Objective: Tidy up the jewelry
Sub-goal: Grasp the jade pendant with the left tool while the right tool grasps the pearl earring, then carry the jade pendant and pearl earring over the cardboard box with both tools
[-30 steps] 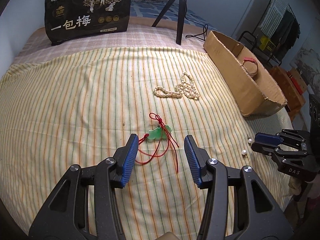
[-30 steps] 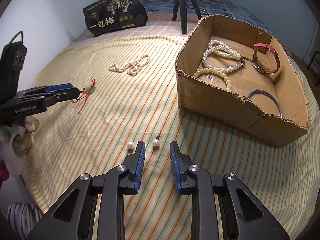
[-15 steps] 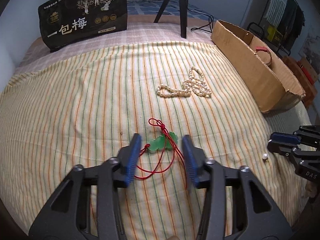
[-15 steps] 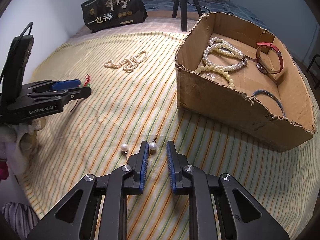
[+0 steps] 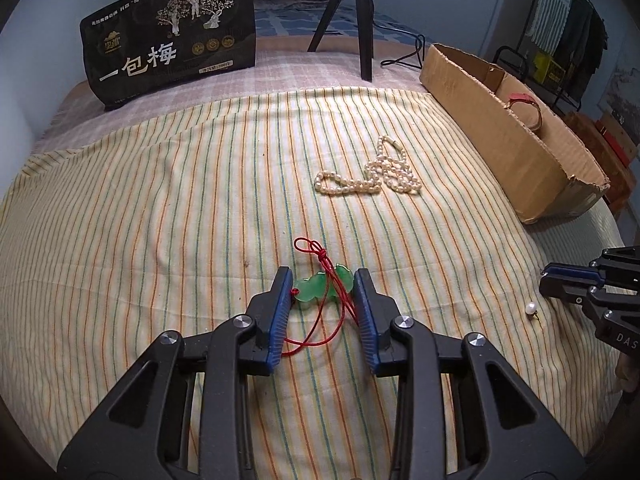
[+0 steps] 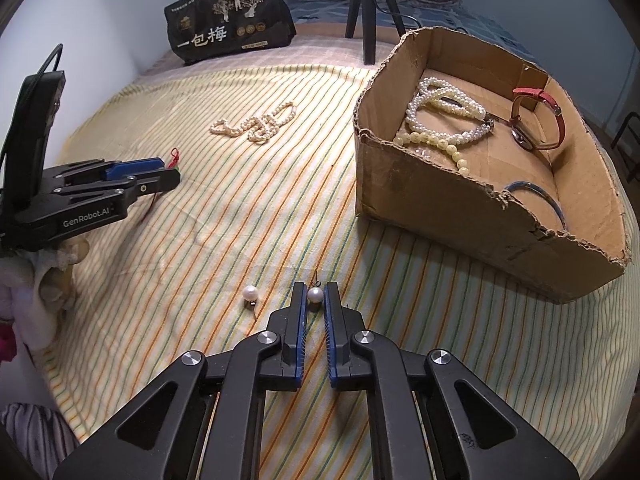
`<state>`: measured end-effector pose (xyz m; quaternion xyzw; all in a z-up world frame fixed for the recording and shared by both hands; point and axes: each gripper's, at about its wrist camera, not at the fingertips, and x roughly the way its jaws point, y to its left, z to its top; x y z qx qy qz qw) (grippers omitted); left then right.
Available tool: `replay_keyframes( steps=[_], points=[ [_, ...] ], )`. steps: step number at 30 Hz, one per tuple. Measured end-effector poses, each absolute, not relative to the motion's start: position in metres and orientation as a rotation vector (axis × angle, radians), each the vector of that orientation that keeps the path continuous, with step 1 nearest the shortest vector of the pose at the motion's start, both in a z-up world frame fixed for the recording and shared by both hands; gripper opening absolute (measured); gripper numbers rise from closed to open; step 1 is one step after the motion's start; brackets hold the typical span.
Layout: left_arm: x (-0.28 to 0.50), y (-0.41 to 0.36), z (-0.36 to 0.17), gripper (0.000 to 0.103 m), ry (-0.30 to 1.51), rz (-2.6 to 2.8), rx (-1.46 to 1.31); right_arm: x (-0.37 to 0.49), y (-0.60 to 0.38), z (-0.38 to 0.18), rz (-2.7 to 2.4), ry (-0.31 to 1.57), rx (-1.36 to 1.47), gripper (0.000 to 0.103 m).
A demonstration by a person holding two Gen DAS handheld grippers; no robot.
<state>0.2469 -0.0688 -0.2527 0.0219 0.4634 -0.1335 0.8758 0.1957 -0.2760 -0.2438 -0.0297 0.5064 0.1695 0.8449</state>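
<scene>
A green jade pendant (image 5: 323,286) on a red cord lies on the striped cloth between the fingers of my left gripper (image 5: 322,280), whose jaws touch or nearly touch its two ends. My right gripper (image 6: 315,294) has closed around a pearl earring (image 6: 315,295), with its pads at the pearl's sides. A second pearl earring (image 6: 250,293) lies just left of it. A loose pearl necklace (image 5: 370,178) lies further back on the cloth. The cardboard box (image 6: 436,200) holds pearl strands, a red-strap watch (image 6: 538,120) and a bangle.
A black snack bag (image 5: 170,56) stands at the back left. Black tripod legs (image 5: 362,20) stand behind the cloth. The box sits at the right edge of the bed. A clothes rack (image 5: 568,32) stands beyond it.
Both grippers moved forward and narrowed: the left around the jade pendant, the right around the pearl earring.
</scene>
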Motion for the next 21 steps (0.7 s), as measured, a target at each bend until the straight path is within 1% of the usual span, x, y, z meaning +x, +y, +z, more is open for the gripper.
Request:
replay_keyframes(
  steps=[6, 21],
  points=[
    [0.240, -0.067, -0.243, 0.031, 0.949, -0.284, 0.056, 0.189, -0.284, -0.233, 0.353, 1.044, -0.038, 0.007],
    [0.220, -0.073, -0.190, 0.031, 0.843, -0.329, 0.046, 0.161, -0.320, -0.184, 0.325, 0.935, 0.017, 0.007]
  ],
)
